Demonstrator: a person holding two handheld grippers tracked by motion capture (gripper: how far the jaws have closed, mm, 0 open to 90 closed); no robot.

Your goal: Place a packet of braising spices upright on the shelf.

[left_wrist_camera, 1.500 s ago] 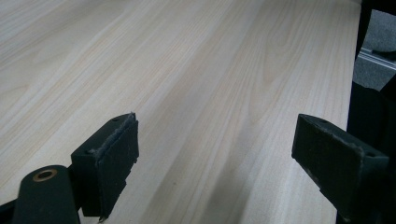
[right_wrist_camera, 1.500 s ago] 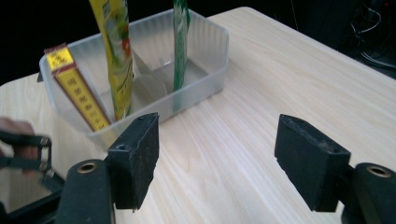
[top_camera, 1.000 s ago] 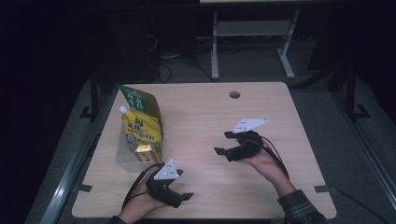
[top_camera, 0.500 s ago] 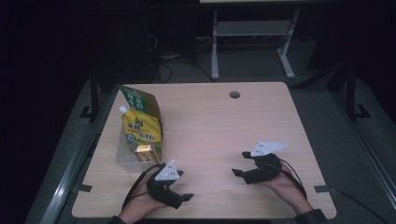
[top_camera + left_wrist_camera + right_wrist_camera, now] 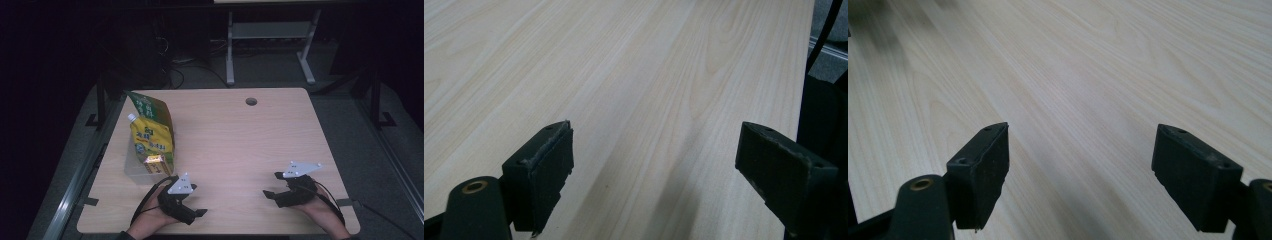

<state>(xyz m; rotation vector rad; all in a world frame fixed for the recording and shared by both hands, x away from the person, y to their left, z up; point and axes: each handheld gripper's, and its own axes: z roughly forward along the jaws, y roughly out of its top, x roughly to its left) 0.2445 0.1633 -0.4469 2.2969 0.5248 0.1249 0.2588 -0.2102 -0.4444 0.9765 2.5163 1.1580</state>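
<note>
Left gripper low at the tabletop near edge, fingers wide and empty, right gripper well apart, fingers also wide, yellow-green refill pouch standing in a clear container just beyond the left gripper

Left claw and right claw low at near table edge; yellow-green pouch upright in clear container, left.
</note>
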